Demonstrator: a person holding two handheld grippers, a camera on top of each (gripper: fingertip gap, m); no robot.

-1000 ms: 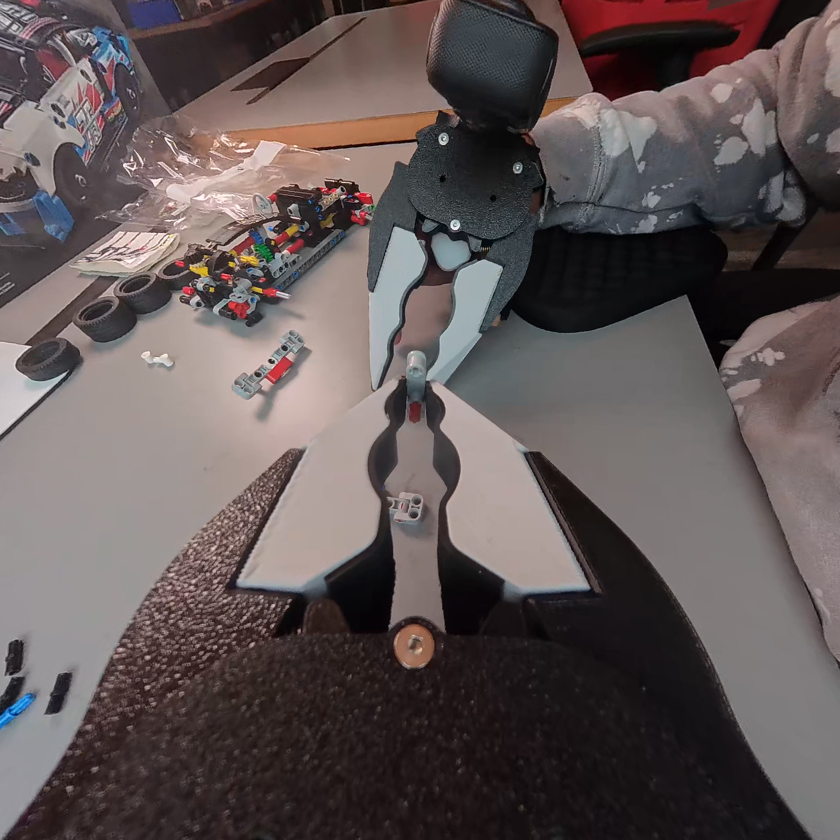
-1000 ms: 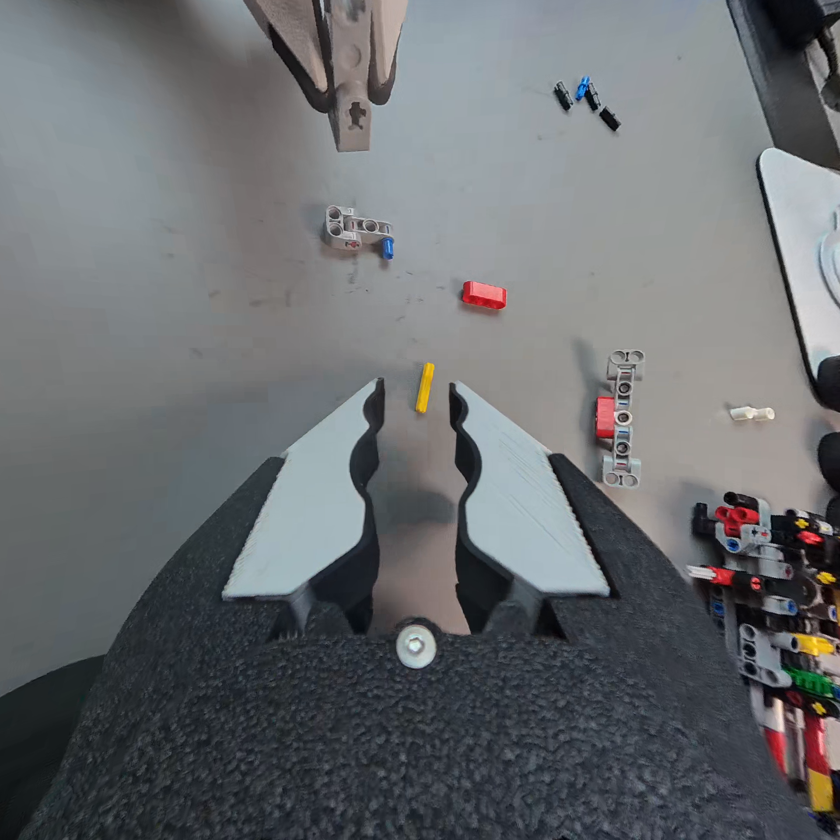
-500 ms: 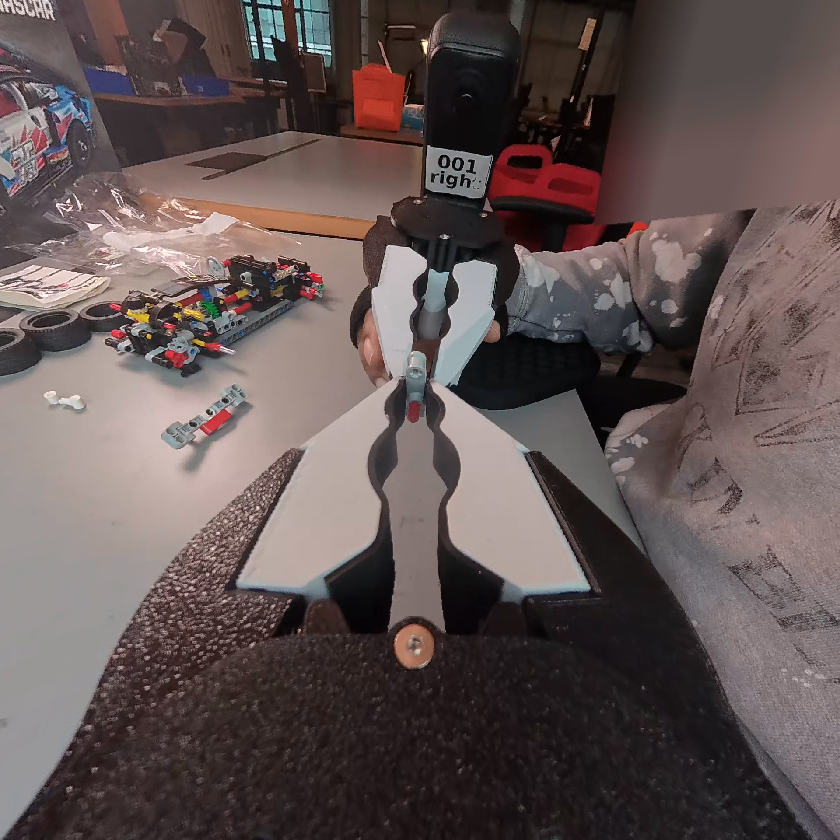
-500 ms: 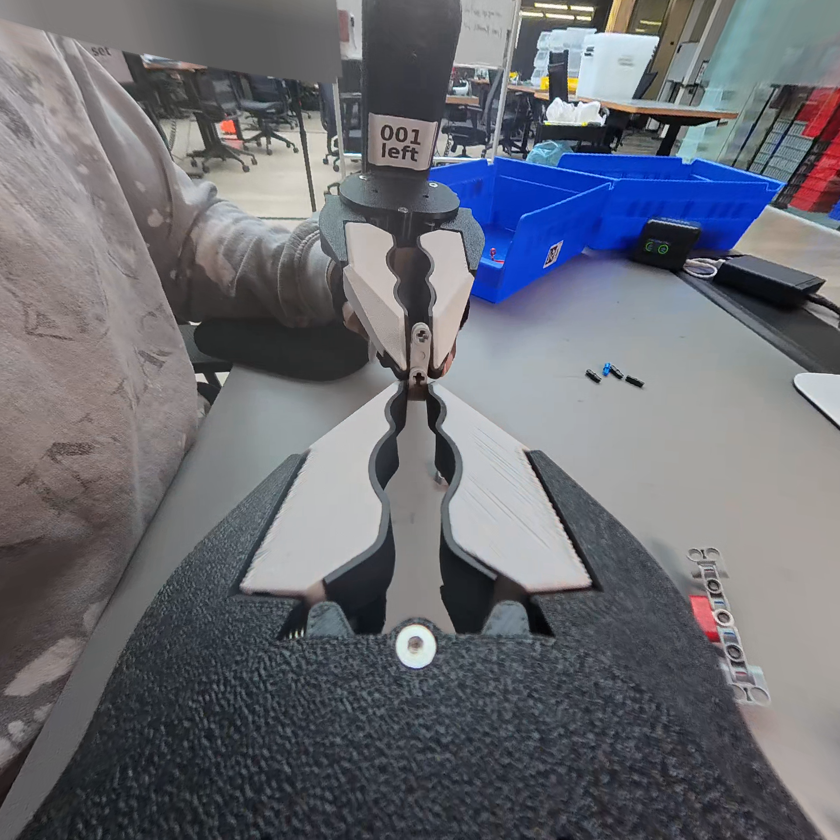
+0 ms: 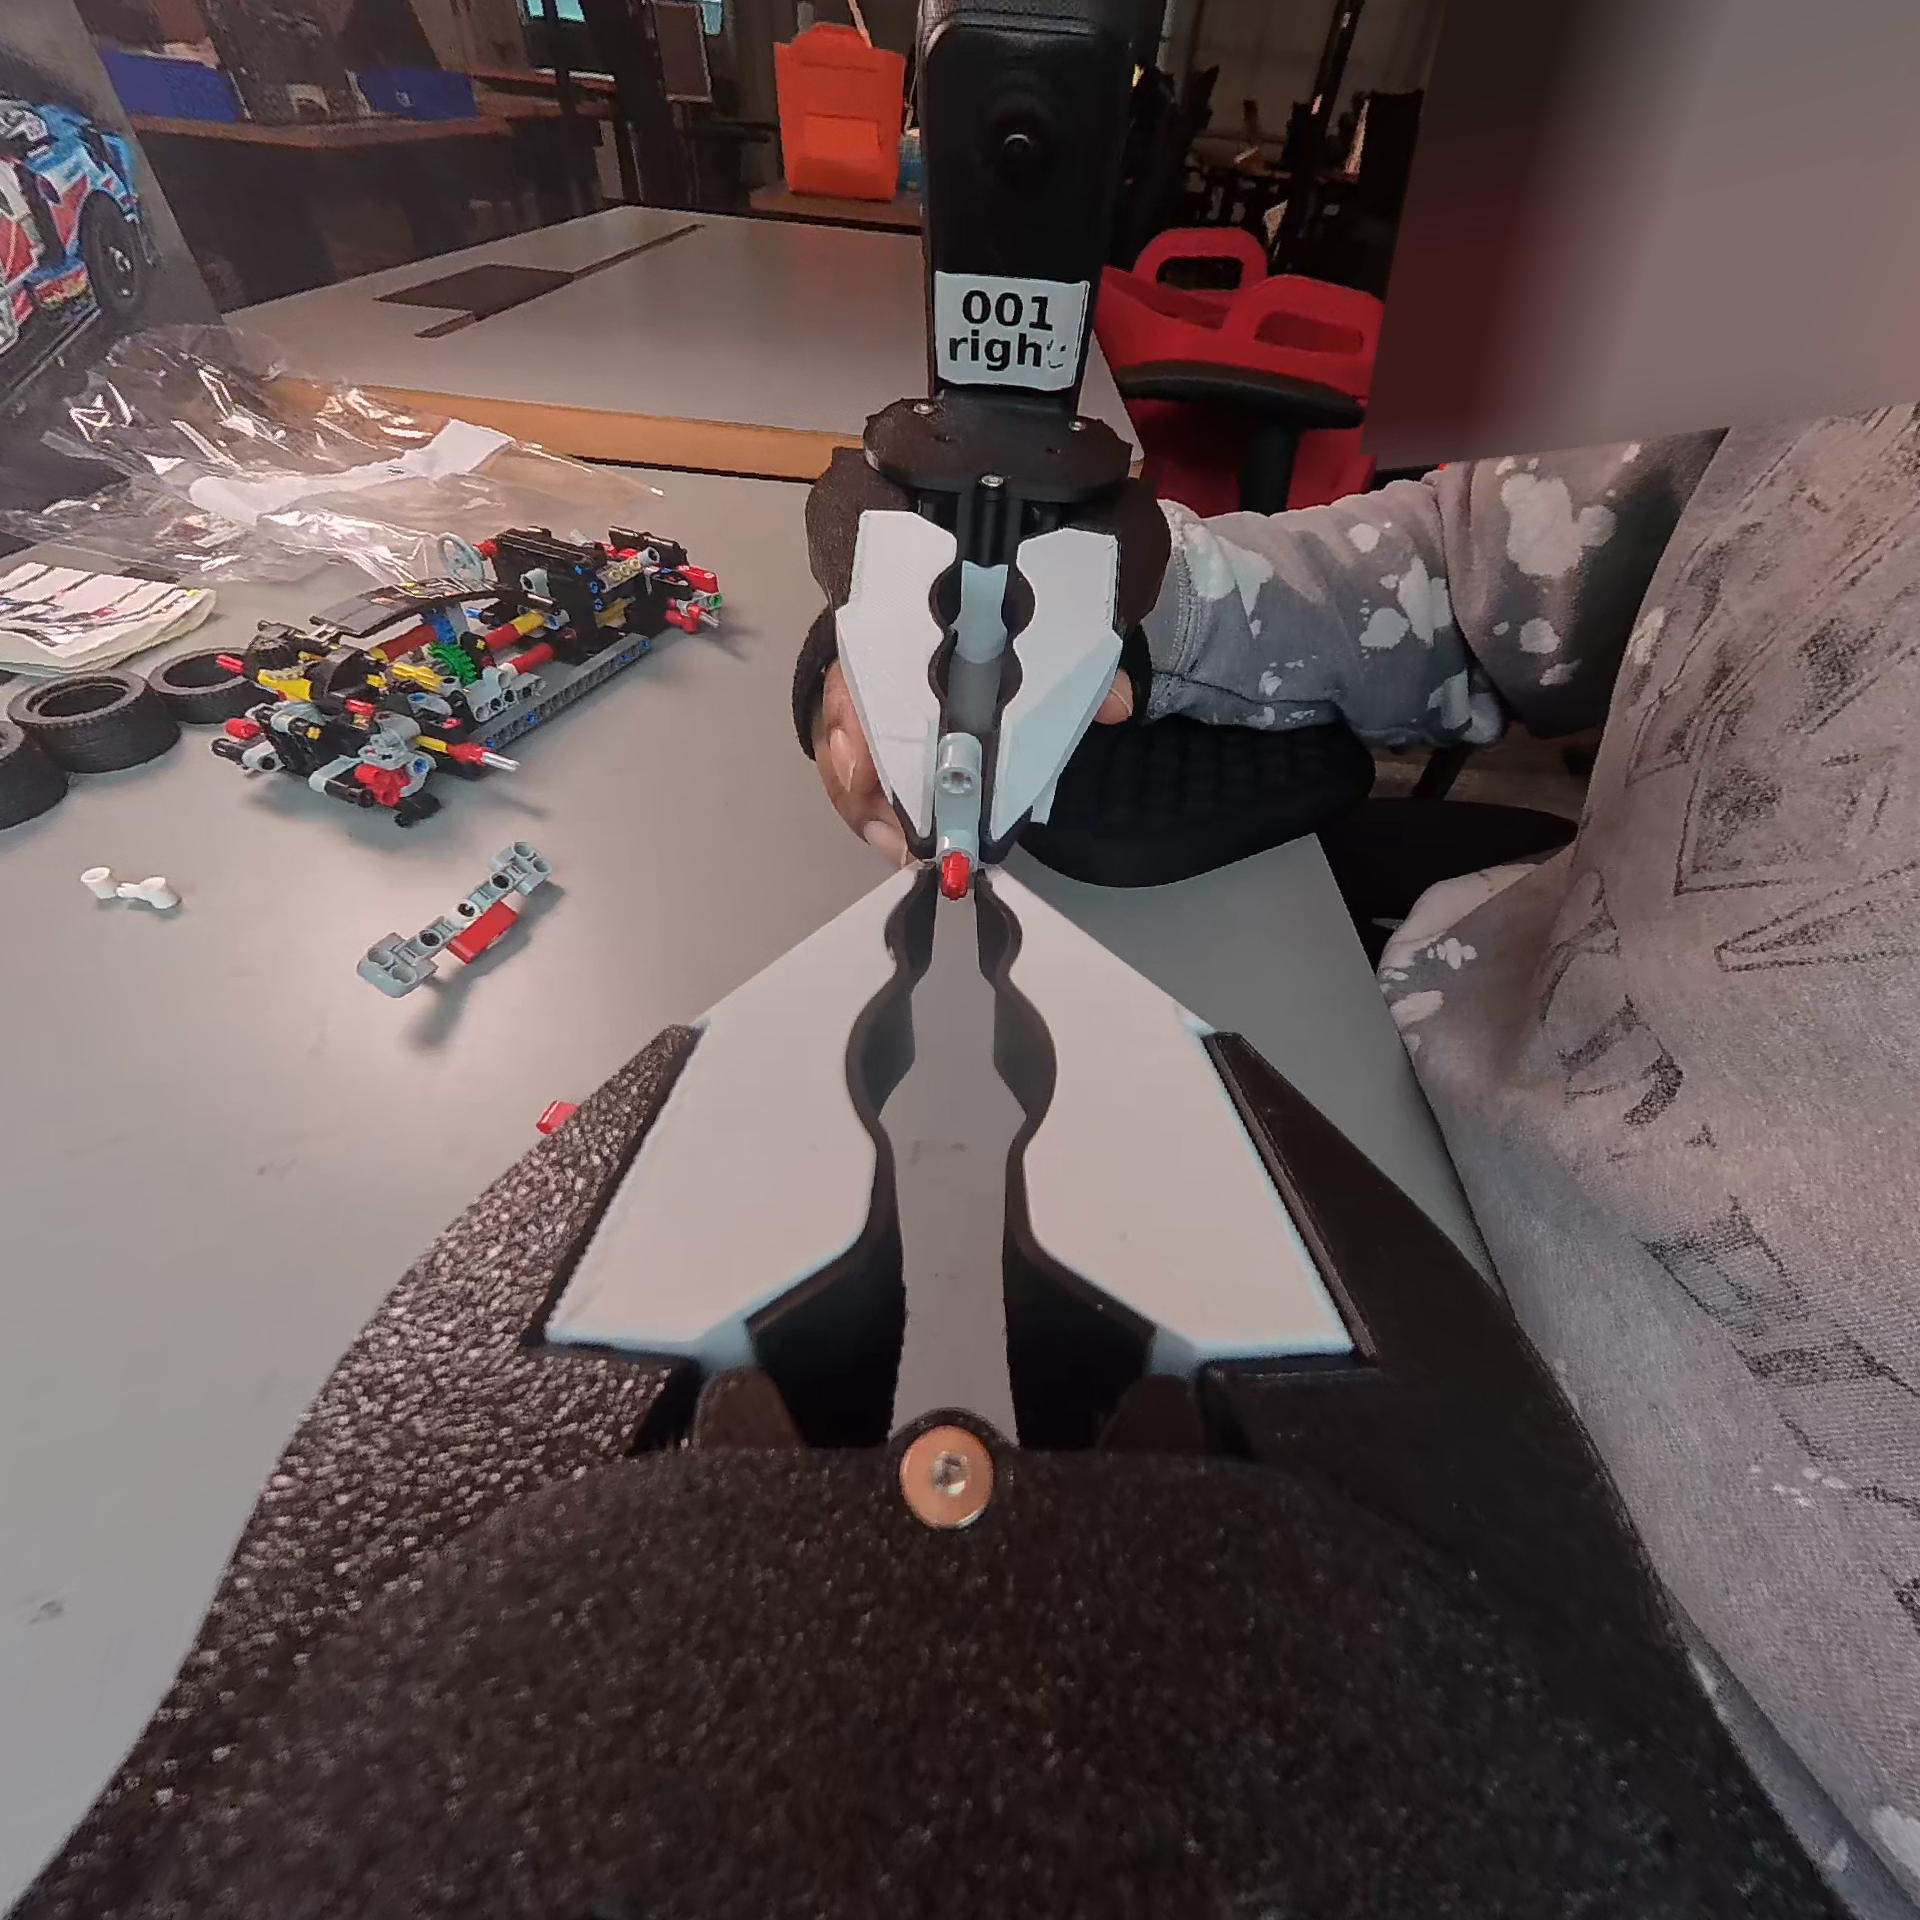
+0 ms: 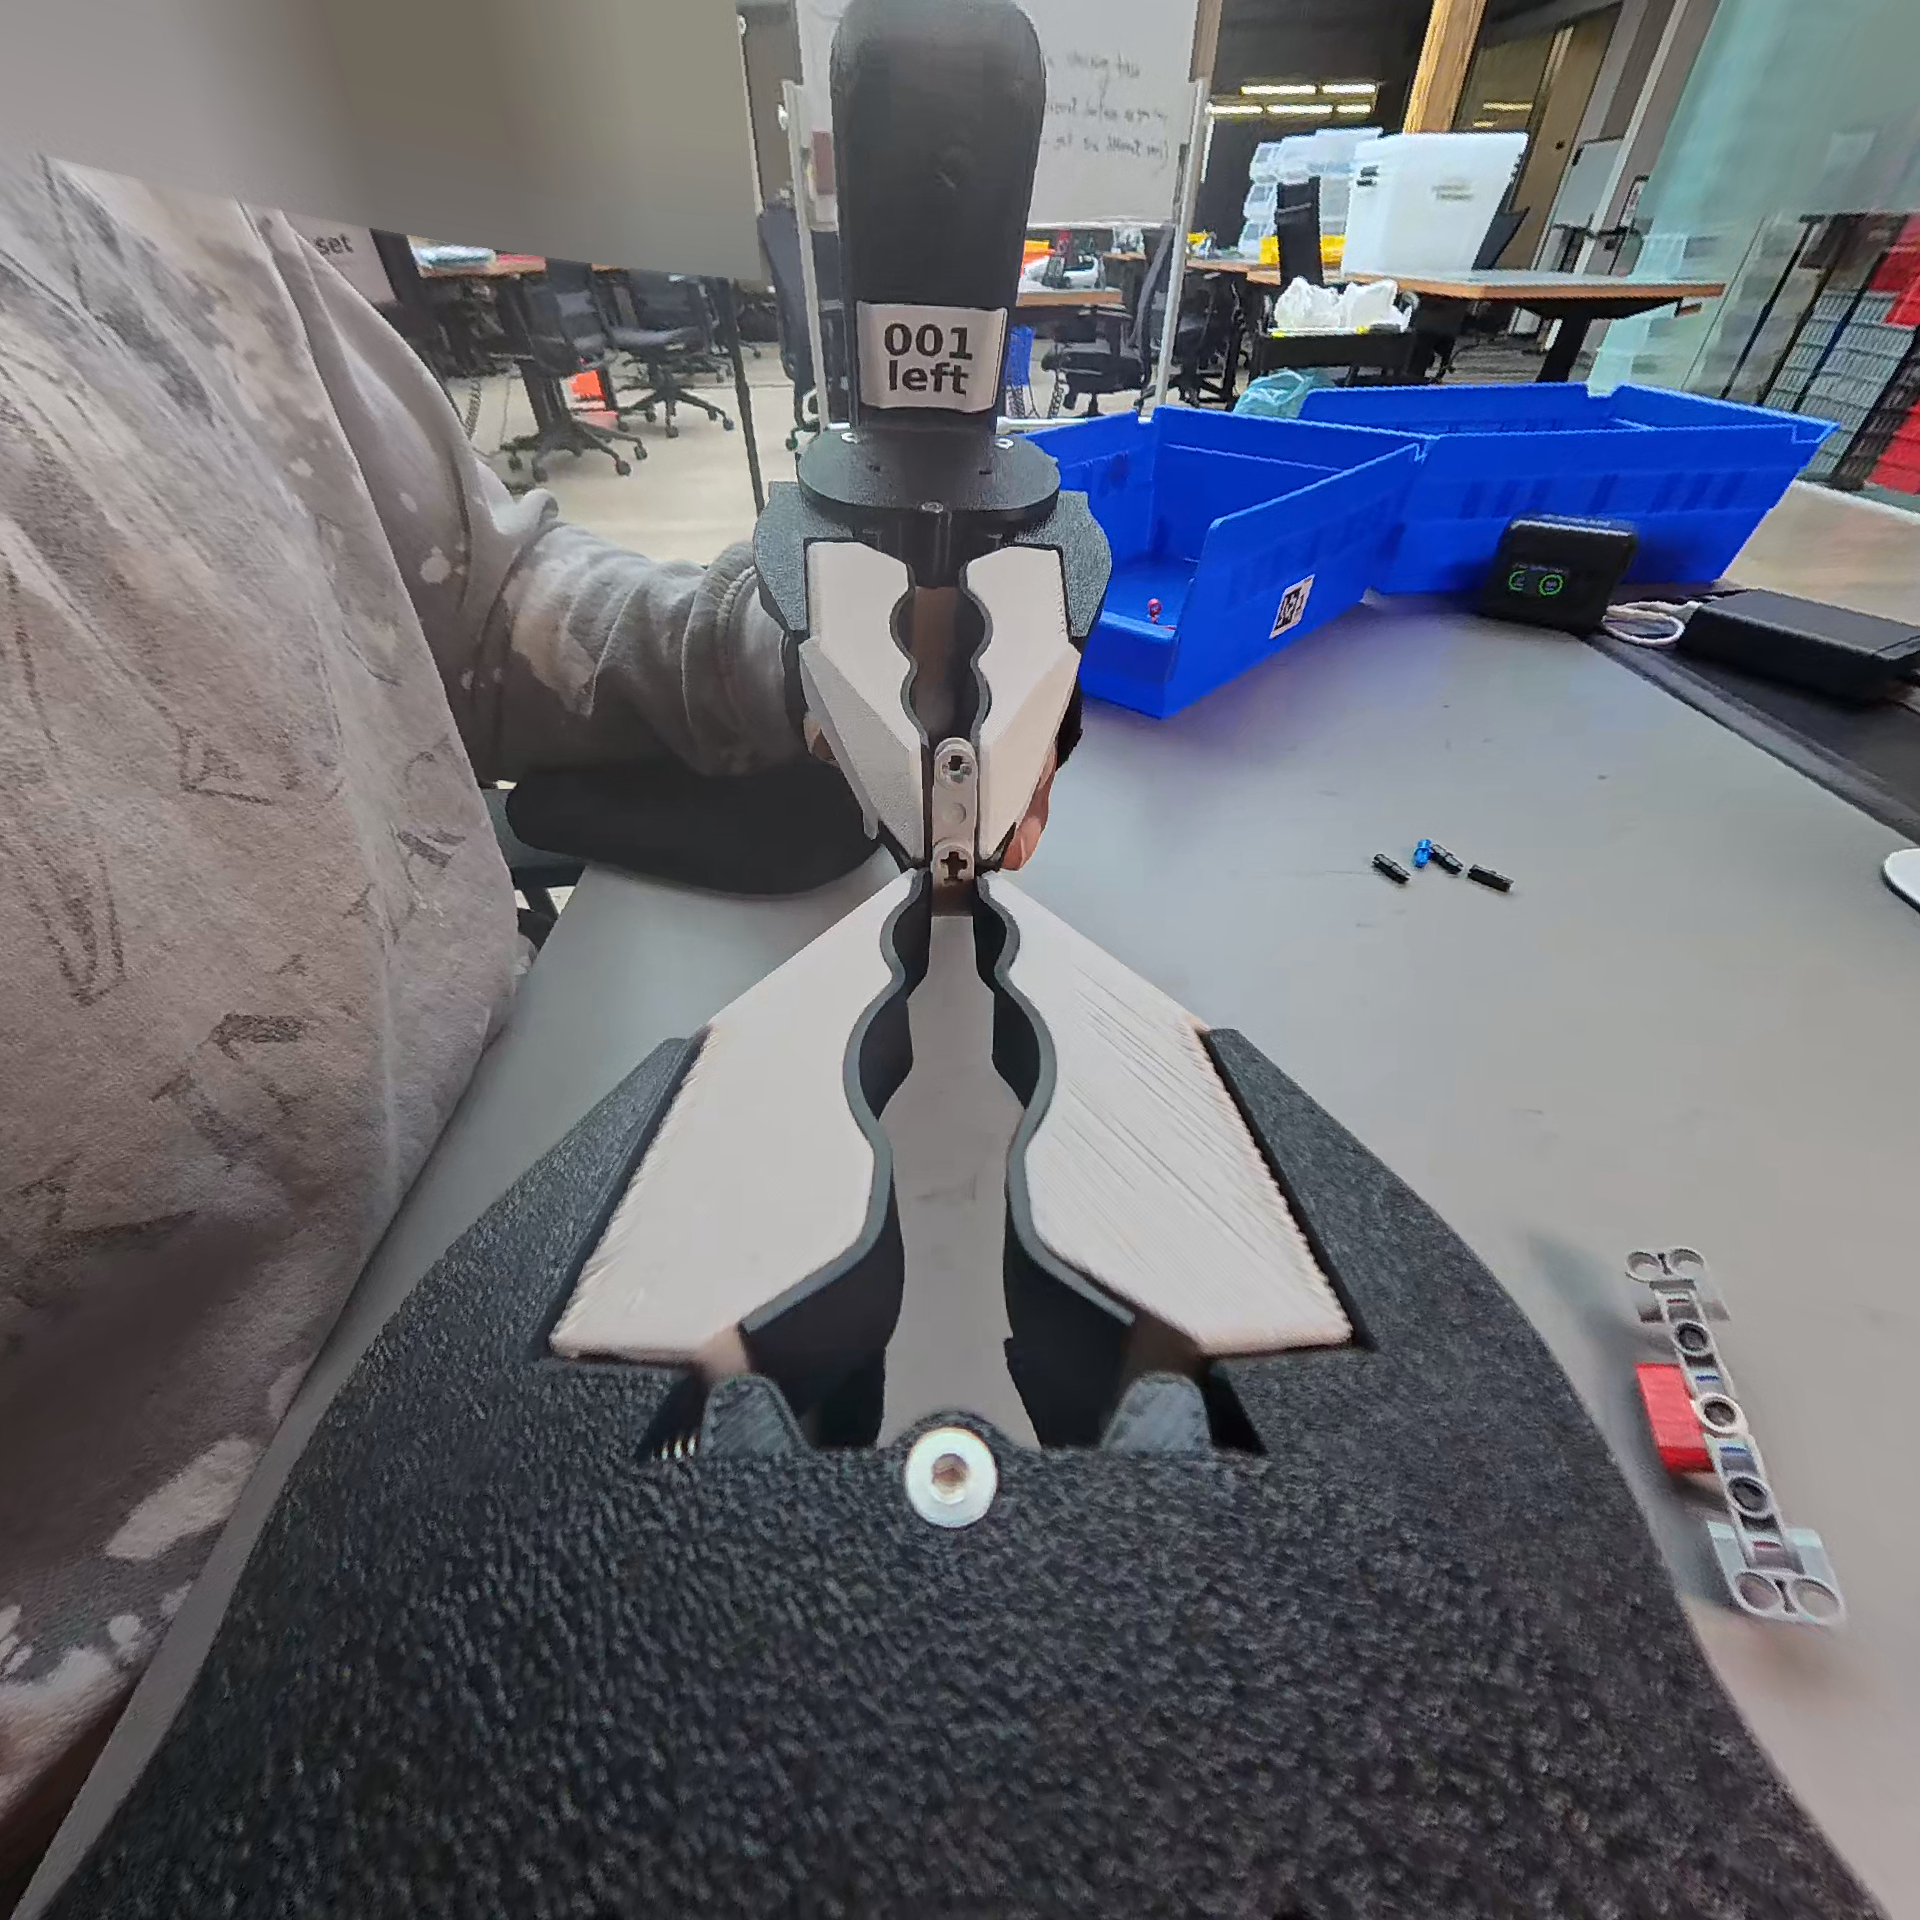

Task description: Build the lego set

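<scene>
At the near edge of the grey desk (image 5: 260,1143), the two tools meet tip to tip above the surface. The left gripper (image 5: 951,883) has its jaws pressed together on a short grey beam (image 5: 957,781), which stands up past the tips toward 12 o'clock, with a red pin (image 5: 951,871) at its lower end. The right gripper (image 6: 948,883) faces it head on, with its jaws drawn close and the tips right at the beam's end. Whether they pinch anything cannot be told.

In the left wrist view, the partly built car chassis (image 5: 468,665) lies on the desk at 10 o'clock. Black tyres (image 5: 94,712) sit just beside it at 9 o'clock, and clear plastic bags (image 5: 260,457) lie beyond. A longer grey beam with a red block (image 5: 457,925) lies nearer, at 9 o'clock of the tips, and a small white connector (image 5: 130,888) sits farther out the same way.

In the right wrist view, a few small black and blue pins (image 6: 1439,862) lie at 3 o'clock, and blue bins (image 6: 1299,540) stand at 1 o'clock. A grey mottled sleeve (image 5: 1351,623) reaches in behind the right tool.
</scene>
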